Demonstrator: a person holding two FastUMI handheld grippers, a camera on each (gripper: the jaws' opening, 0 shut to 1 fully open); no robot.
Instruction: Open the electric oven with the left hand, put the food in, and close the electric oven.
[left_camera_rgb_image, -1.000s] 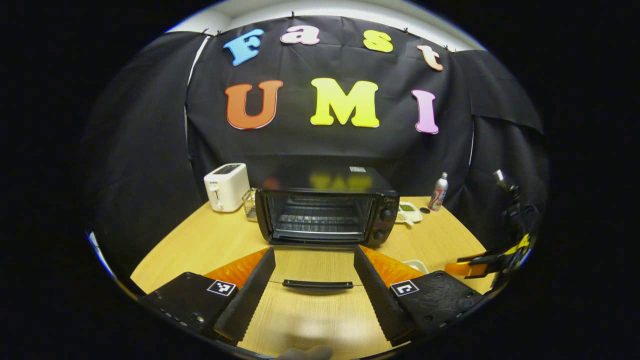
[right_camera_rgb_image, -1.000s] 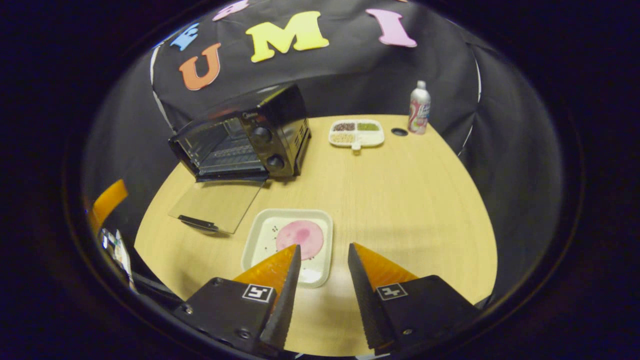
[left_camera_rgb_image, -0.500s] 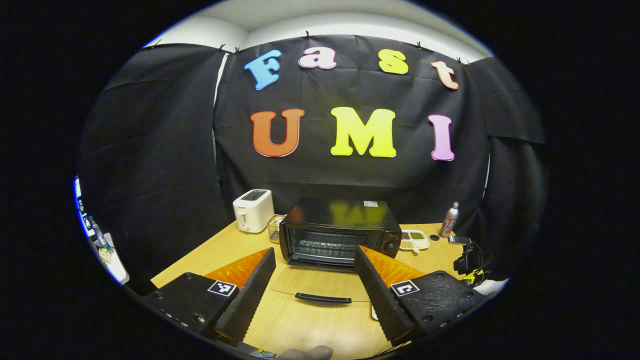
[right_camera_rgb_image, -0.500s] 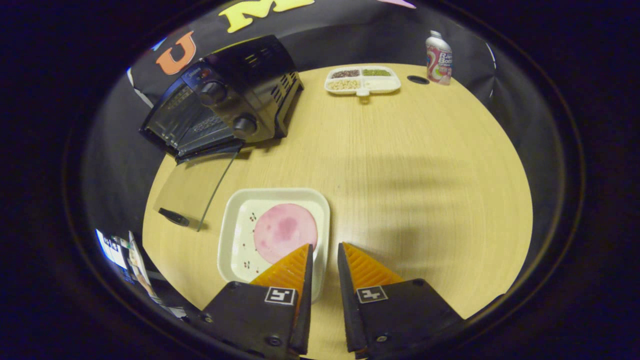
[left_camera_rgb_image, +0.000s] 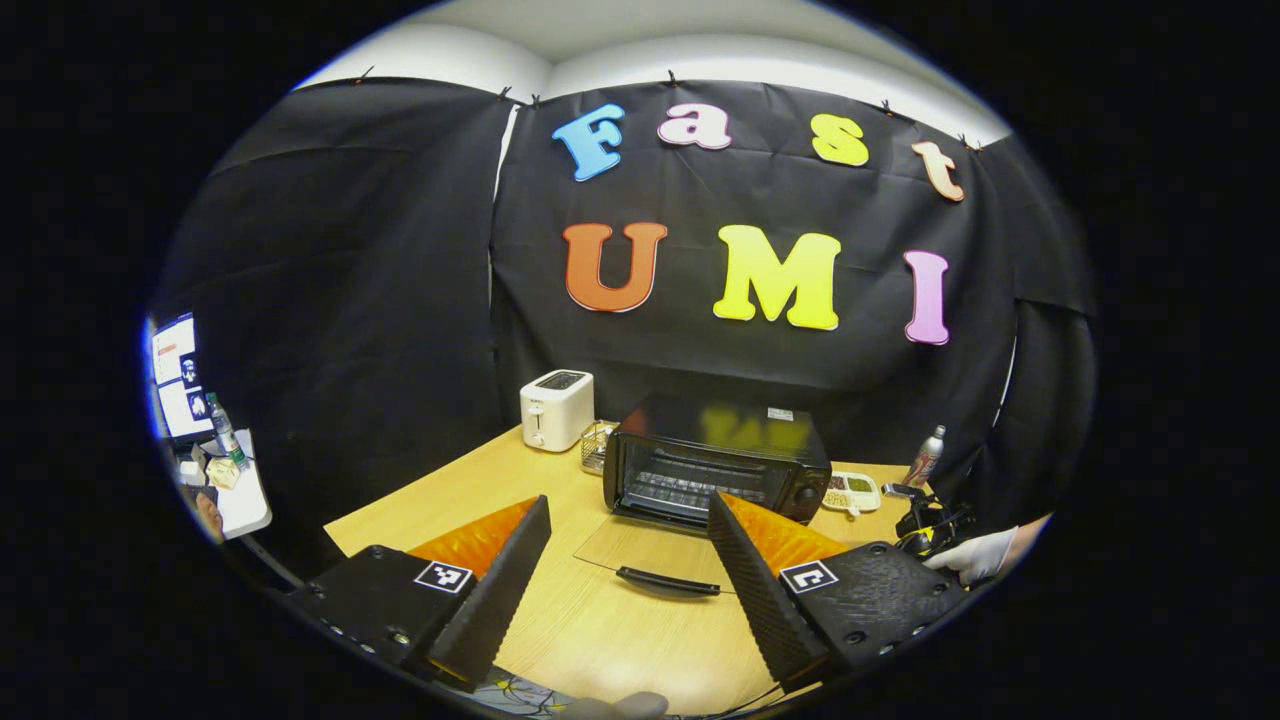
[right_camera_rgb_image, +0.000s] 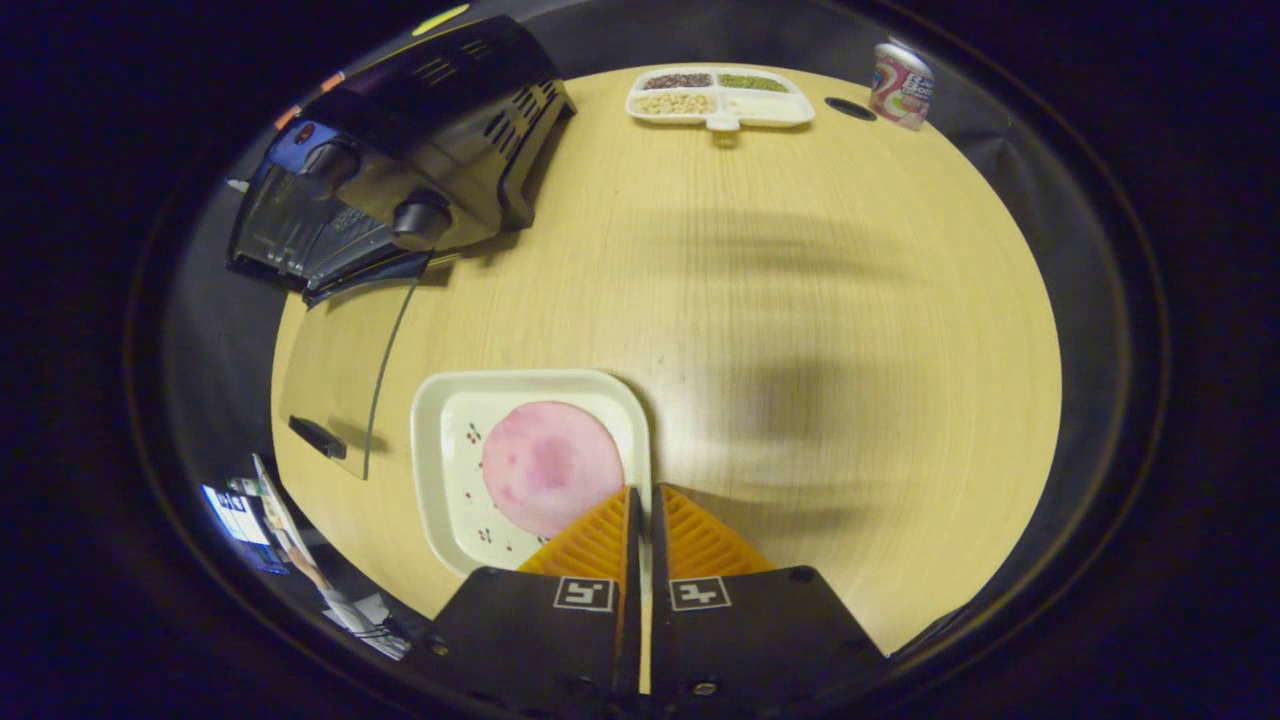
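the electric oven (left_camera_rgb_image: 718, 468) stands at centre frame in the left gripper view on the wooden table (right_camera_rgb_image: 820, 330), its glass door (left_camera_rgb_image: 655, 553) lying flat open in front. at lower left in the right gripper view, a pink round of food (right_camera_rgb_image: 551, 466) sits on a white tray (right_camera_rgb_image: 432, 470); the right gripper (right_camera_rgb_image: 641, 495) is closed tight on the tray's right rim. the left gripper (left_camera_rgb_image: 628, 515) is held wide apart, holding nothing. a white toaster (left_camera_rgb_image: 556, 408) sits left of the oven, a divided snack dish (right_camera_rgb_image: 719, 96) at top.

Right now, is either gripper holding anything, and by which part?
Right gripper is shut on the white tray, pinching its right rim. Left gripper is open, holding nothing.
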